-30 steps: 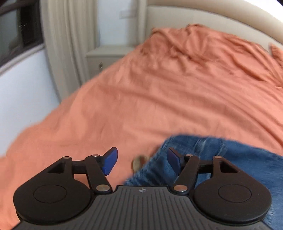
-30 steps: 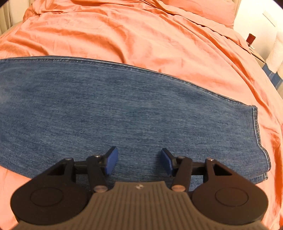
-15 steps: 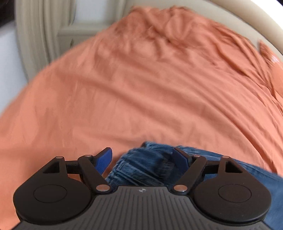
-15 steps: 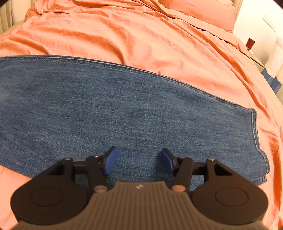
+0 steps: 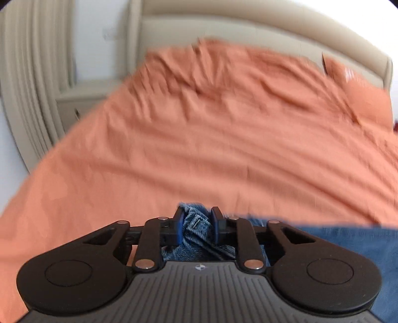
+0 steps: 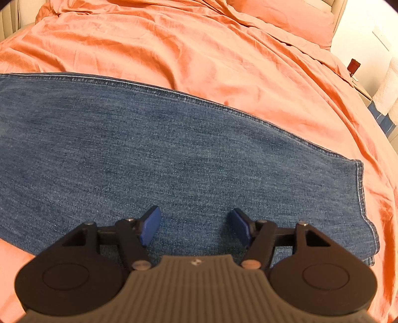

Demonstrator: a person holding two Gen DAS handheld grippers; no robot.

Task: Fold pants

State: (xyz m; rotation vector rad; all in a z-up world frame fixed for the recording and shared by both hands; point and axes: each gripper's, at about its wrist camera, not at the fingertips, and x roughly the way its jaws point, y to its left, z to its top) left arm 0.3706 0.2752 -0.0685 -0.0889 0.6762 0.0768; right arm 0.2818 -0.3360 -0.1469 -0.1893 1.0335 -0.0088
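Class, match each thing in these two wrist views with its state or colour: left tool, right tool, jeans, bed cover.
Things:
1. left tool
2. right tool
3. jeans
4. bed cover

States:
A. orange, wrinkled
B. open, nothing between its pads
C. blue denim, leg lying flat
D. shut on bunched denim

Pairs: 1-D, 2-B, 3-C, 4-A

A bed with a rumpled orange sheet (image 6: pixel 199 49) carries blue jeans (image 6: pixel 174 161) and a pillow (image 6: pixel 286 17).
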